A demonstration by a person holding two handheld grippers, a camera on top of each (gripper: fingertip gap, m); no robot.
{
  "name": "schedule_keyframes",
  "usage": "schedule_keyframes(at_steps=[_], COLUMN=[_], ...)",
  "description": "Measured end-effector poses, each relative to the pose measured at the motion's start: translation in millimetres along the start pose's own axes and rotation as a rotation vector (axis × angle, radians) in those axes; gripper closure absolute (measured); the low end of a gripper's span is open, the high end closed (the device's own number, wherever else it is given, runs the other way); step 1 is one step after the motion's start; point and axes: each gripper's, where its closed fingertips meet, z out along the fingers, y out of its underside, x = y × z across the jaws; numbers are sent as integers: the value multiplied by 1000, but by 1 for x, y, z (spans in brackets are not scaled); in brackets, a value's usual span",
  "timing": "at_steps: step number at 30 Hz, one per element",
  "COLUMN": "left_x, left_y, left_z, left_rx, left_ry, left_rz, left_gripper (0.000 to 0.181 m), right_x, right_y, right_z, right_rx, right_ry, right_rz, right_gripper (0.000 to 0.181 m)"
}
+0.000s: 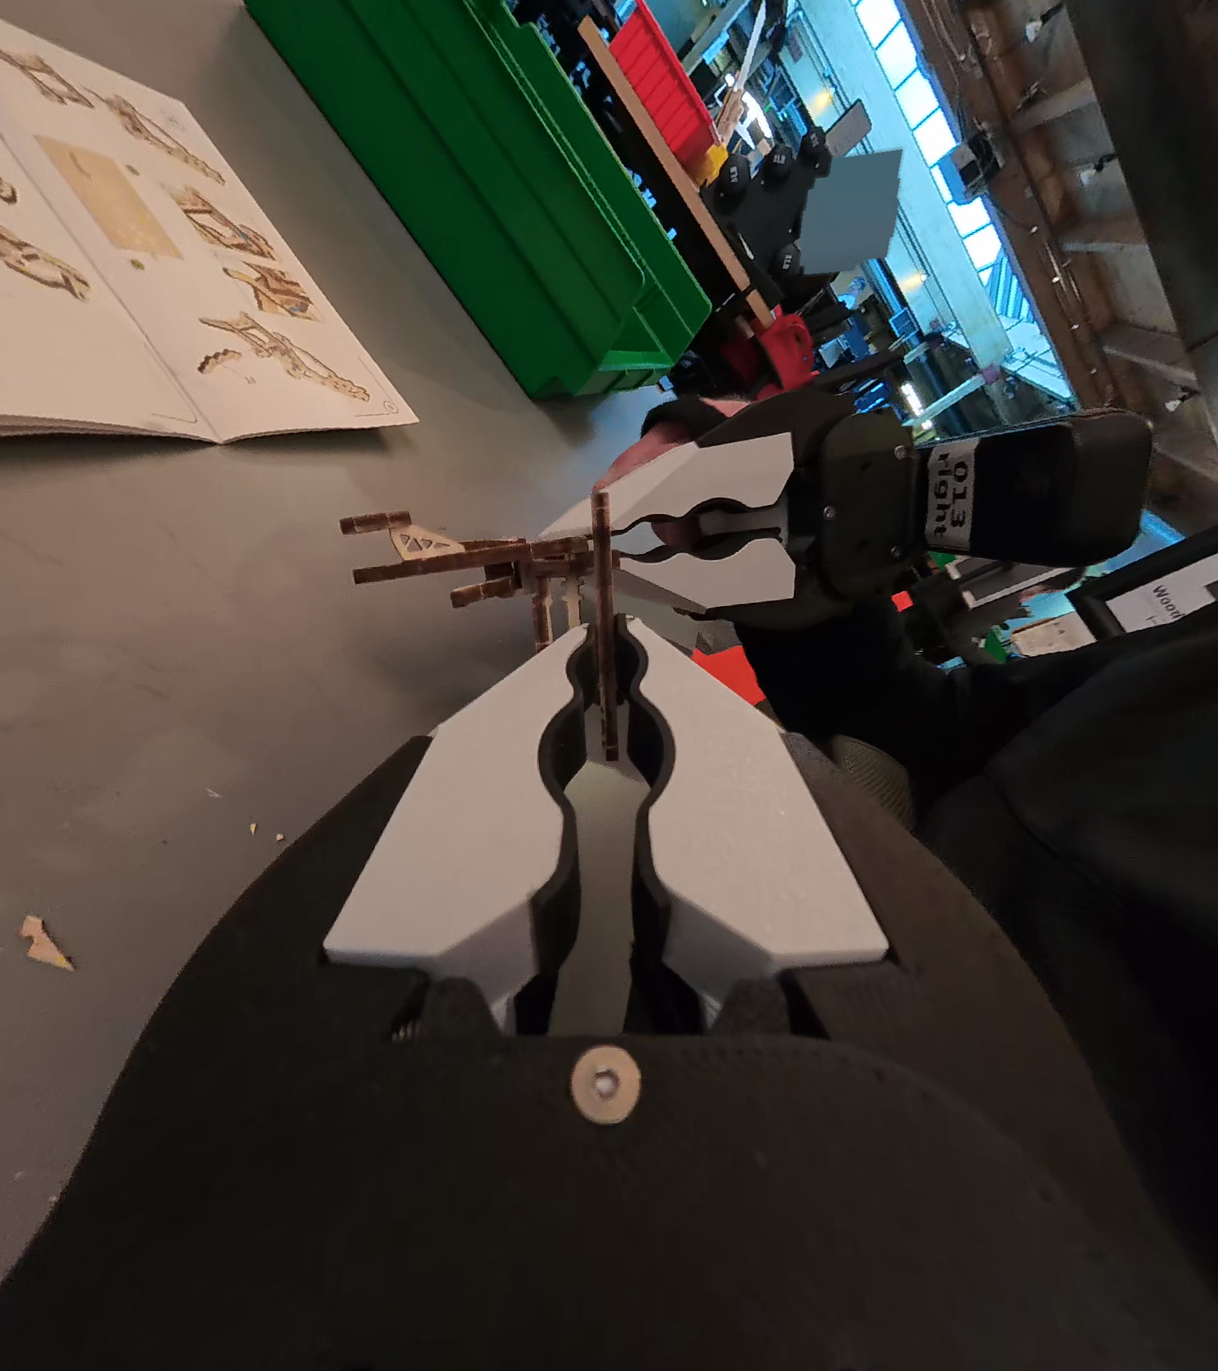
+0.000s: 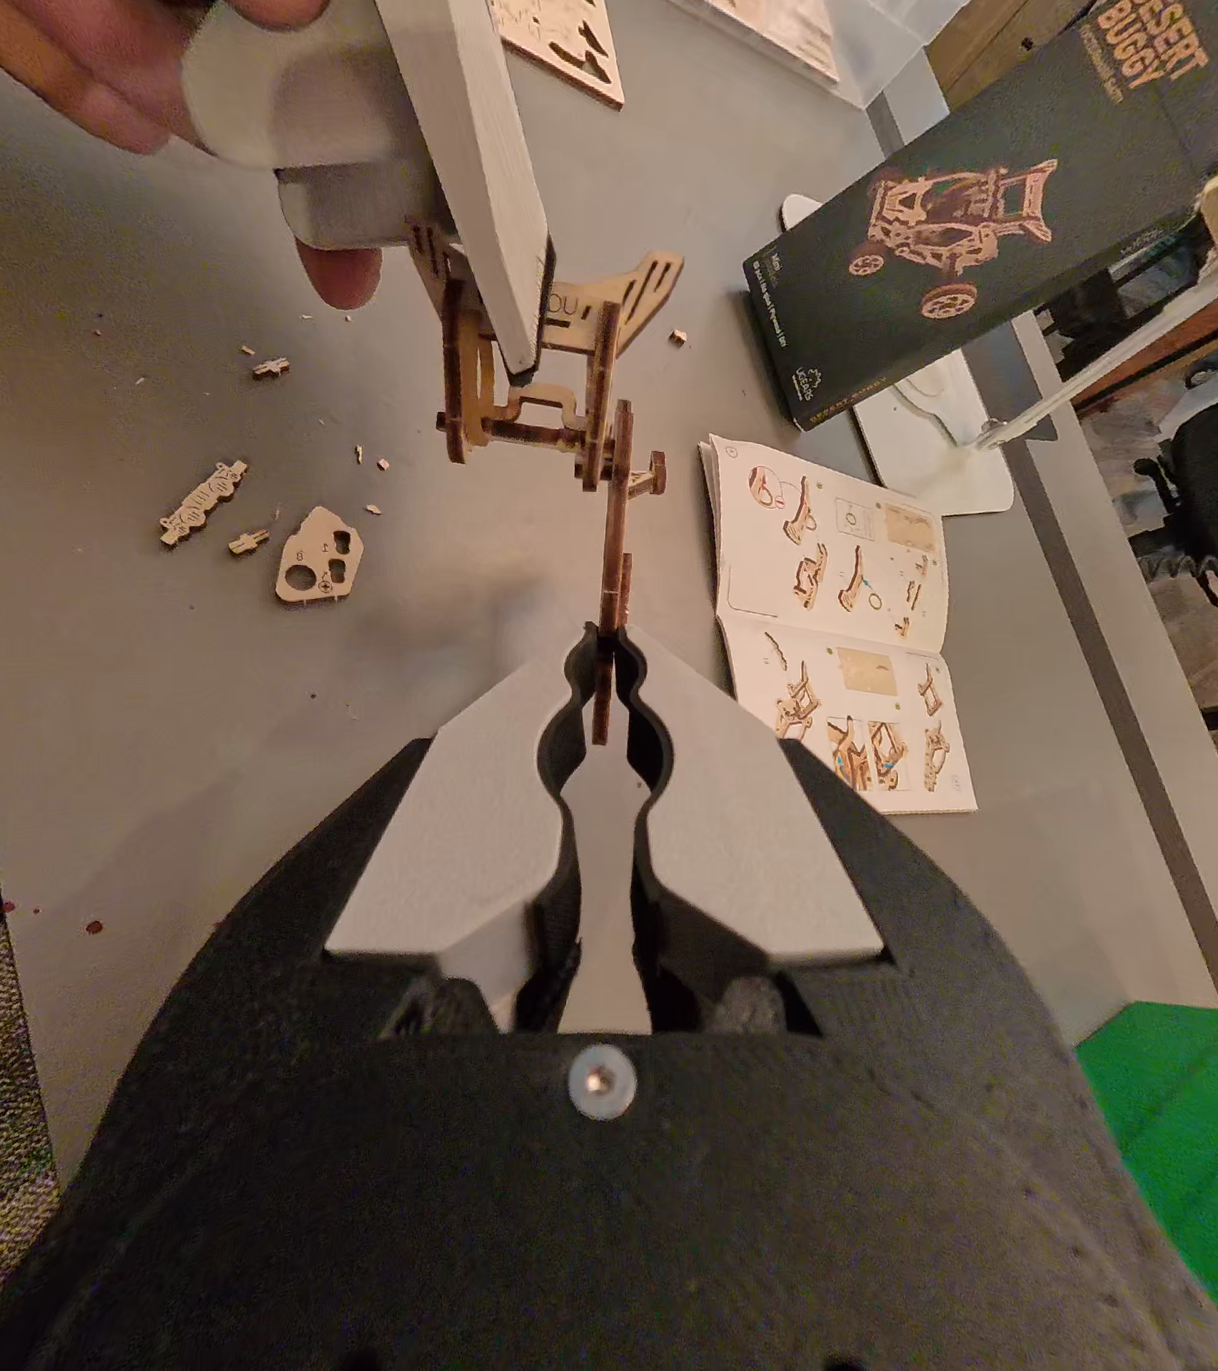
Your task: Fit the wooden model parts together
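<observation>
Two tools (image 1: 602,645) (image 2: 606,645) grip wooden model (image 2: 517,415), edge-on strip

We are seeing the booklet (image 2: 843,630) lying right of the model (image 2: 547,400), loose parts (image 2: 317,556) left, the box (image 2: 999,215) behind the booklet.

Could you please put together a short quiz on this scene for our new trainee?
1. True or false: the booklet lies open on the table.
2. The big crate beyond the booklet is: A blue, B green, C yellow.
3. Fill in: the left gripper and the right gripper each have their jaws shut on part of the wooden ____.

Key: 1 true; 2 B; 3 model.
</observation>
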Motion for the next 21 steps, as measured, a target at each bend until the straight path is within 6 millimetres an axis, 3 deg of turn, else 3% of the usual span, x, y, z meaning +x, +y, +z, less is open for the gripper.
schedule_keyframes(at_steps=[11, 21], left_x=[-2, -15], left_y=[-3, 7], left_z=[1, 4], left_rx=[37, -9], left_ry=[-13, -29], left_rz=[6, -114], left_gripper=[180, 180], right_x=[-4, -24], right_y=[-1, 10], right_z=[1, 7], right_rx=[9, -6], right_ry=[13, -107], right_rz=[15, 111], right_gripper=[180, 179])
